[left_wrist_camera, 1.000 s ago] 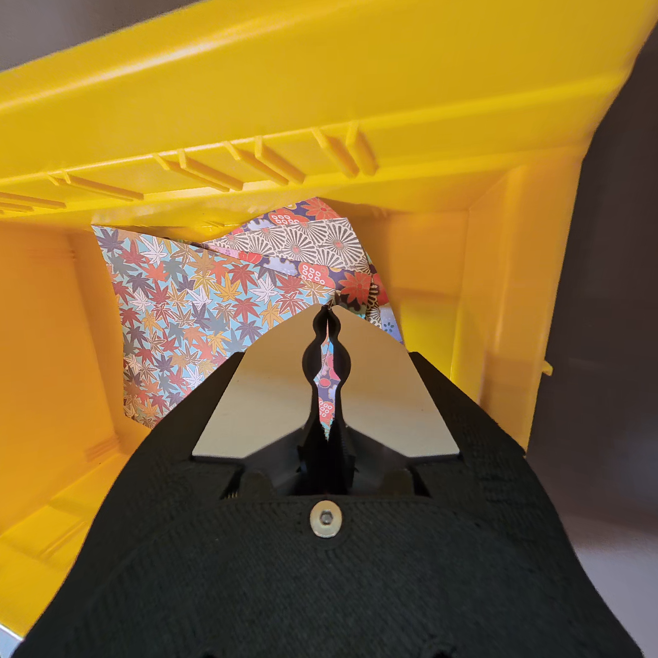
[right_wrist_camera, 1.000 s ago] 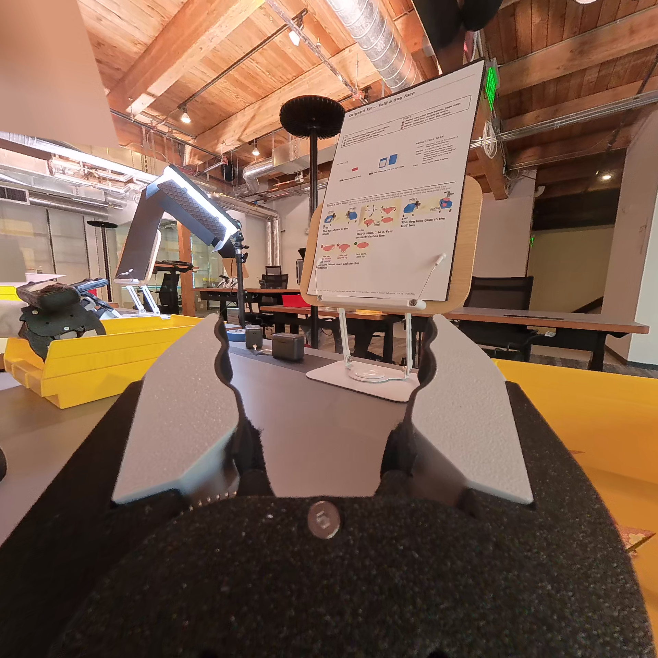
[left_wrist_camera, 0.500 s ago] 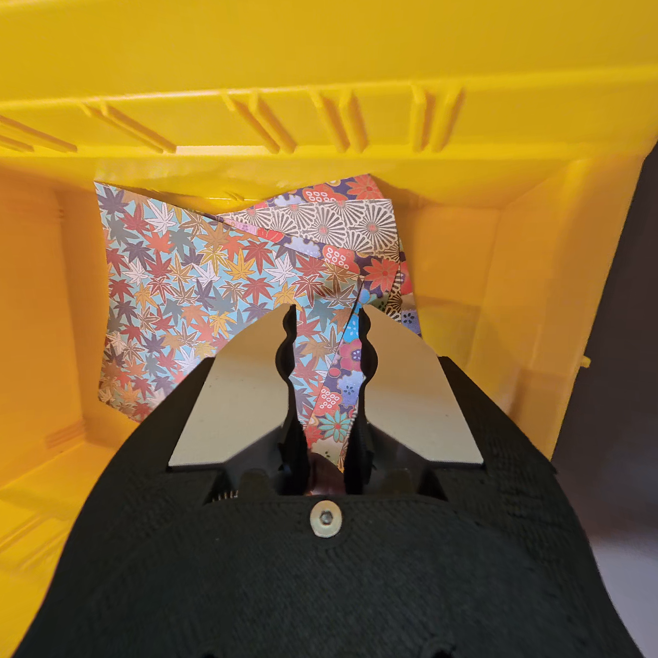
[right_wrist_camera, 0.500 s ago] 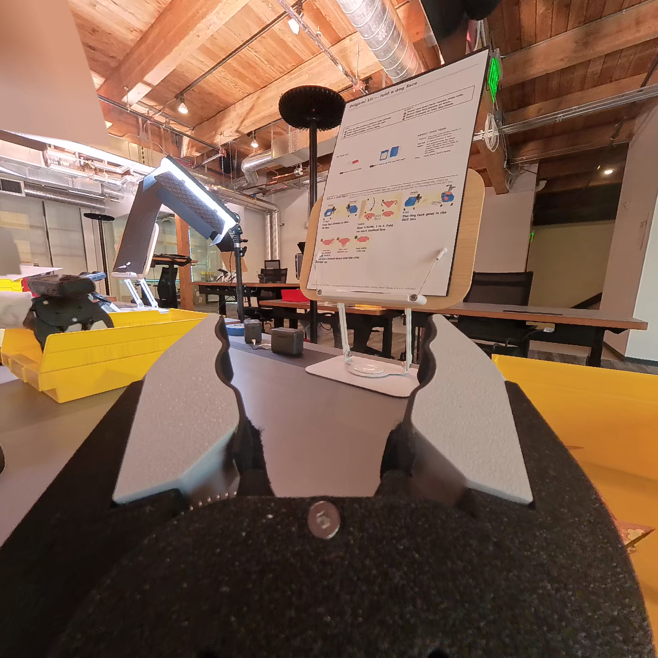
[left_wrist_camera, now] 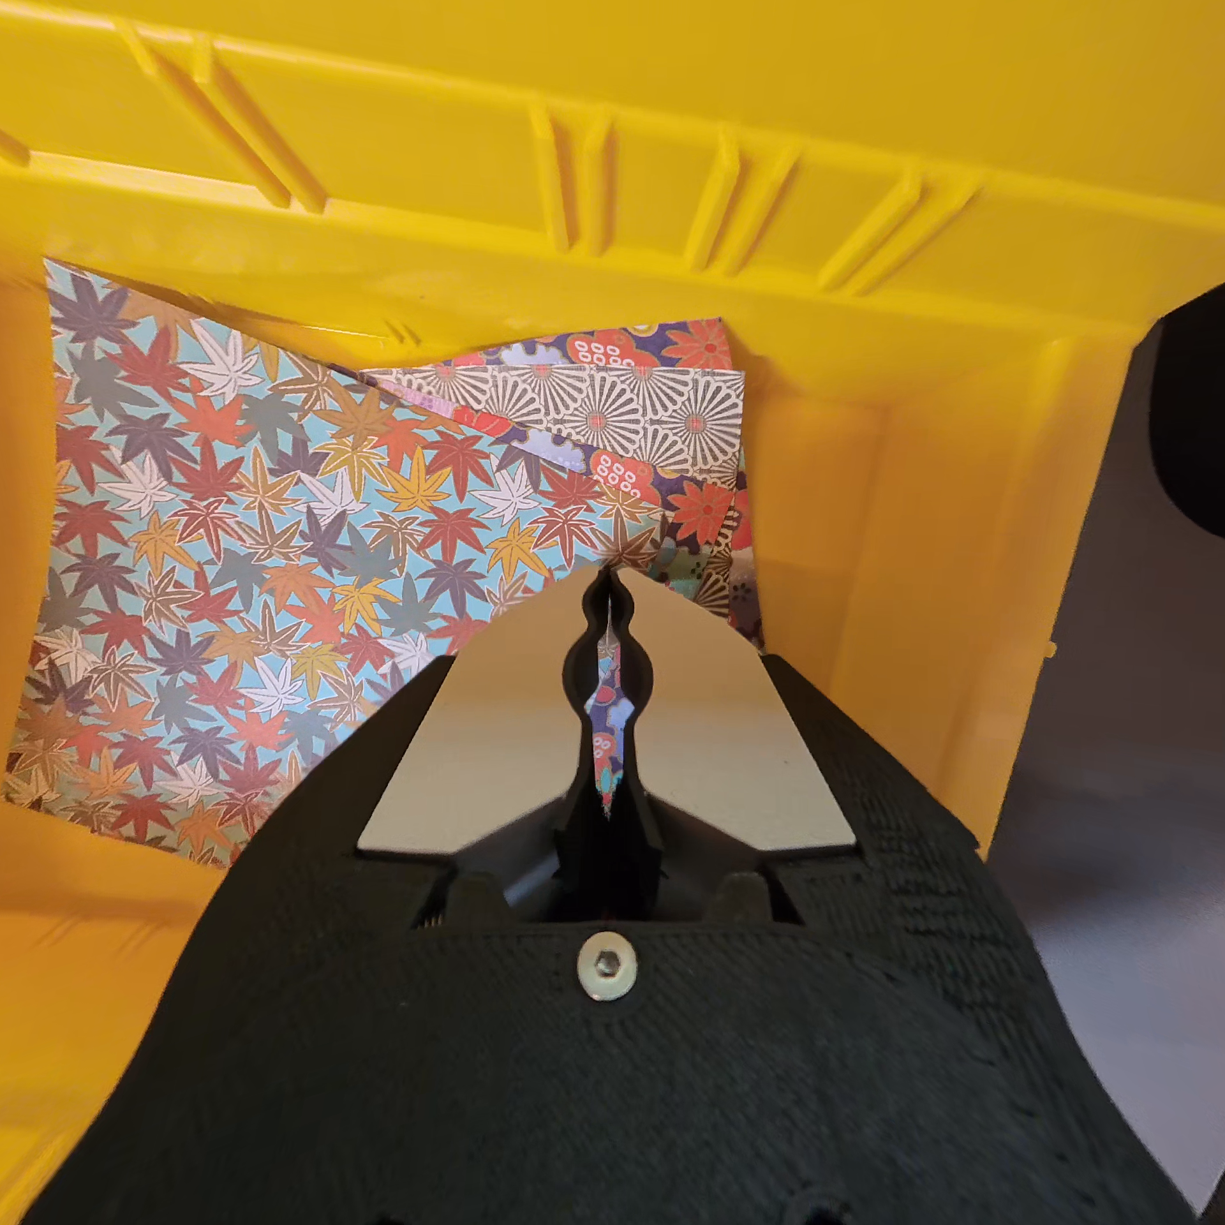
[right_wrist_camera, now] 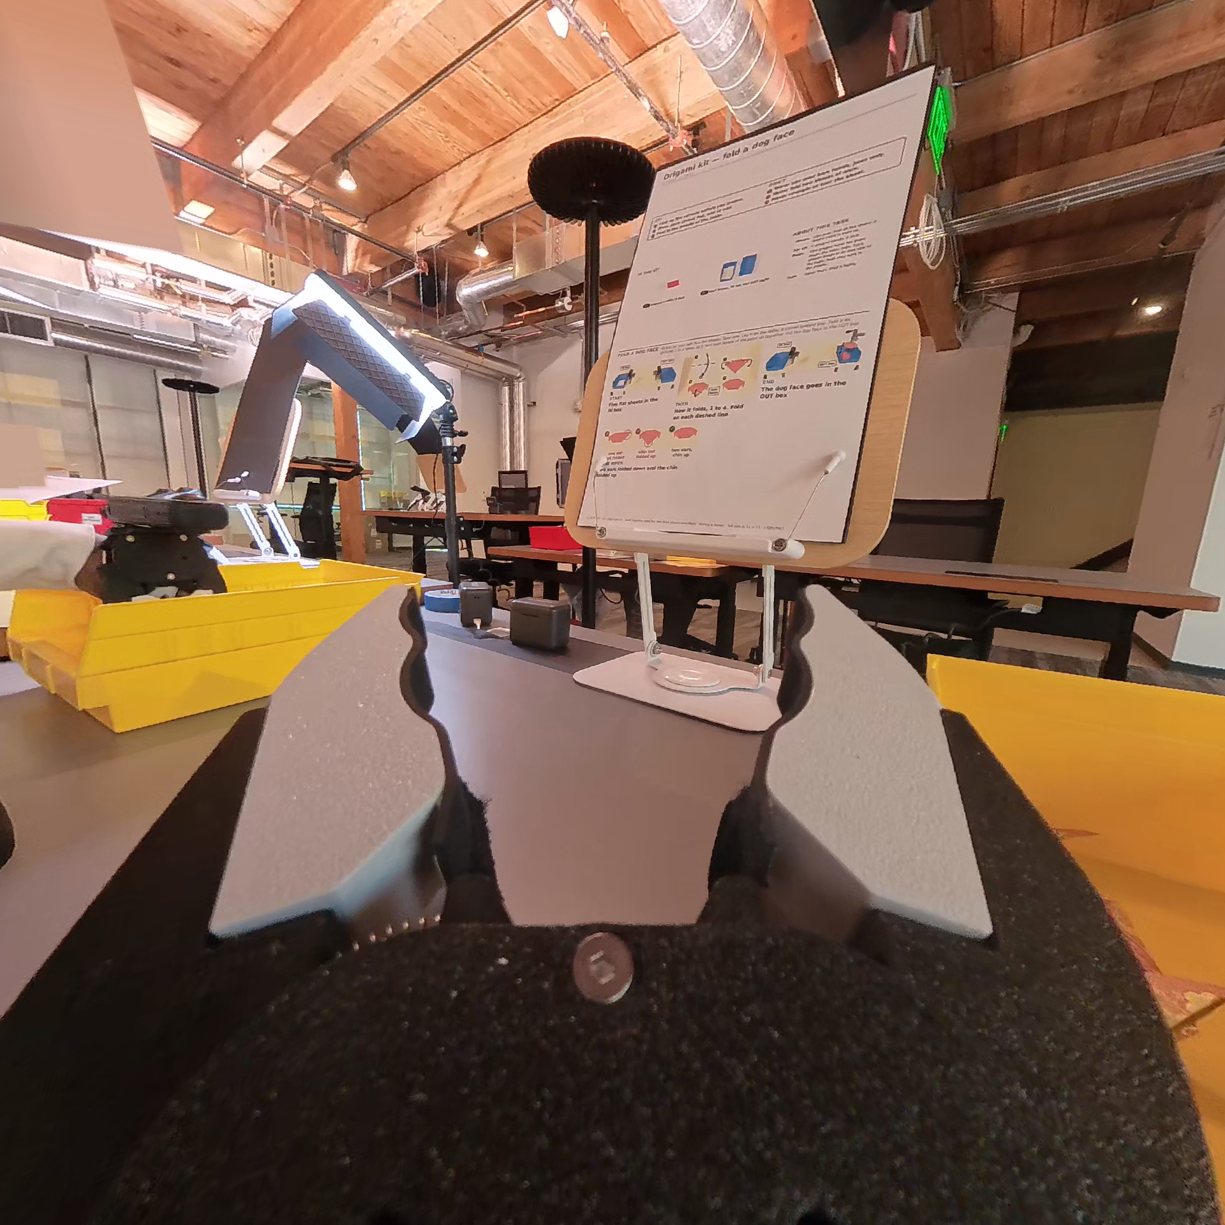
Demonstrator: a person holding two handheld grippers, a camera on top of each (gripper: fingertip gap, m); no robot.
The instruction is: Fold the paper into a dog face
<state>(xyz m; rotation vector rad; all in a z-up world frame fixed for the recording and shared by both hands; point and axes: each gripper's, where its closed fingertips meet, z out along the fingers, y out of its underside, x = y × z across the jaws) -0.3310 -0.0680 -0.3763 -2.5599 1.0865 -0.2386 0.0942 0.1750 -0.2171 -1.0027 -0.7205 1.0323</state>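
The left hand-held gripper [left_wrist_camera: 608, 583] pinches a floral origami sheet [left_wrist_camera: 606, 729] edge-on inside the yellow bin [left_wrist_camera: 928, 530]; the maple-leaf sheet [left_wrist_camera: 265, 563] lies at ten o'clock. The right hand-held gripper [right_wrist_camera: 600, 656] gapes wide, well apart.

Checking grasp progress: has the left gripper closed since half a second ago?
Yes. The left gripper, open then, is now shut on a floral paper sheet inside the yellow bin.

Two handheld grippers, the left gripper [left_wrist_camera: 608, 583] and right gripper [right_wrist_camera: 600, 636]: textured black bodies, grey wavy-edged fingers [right_wrist_camera: 345, 762], one silver hex screw [right_wrist_camera: 602, 971] each.
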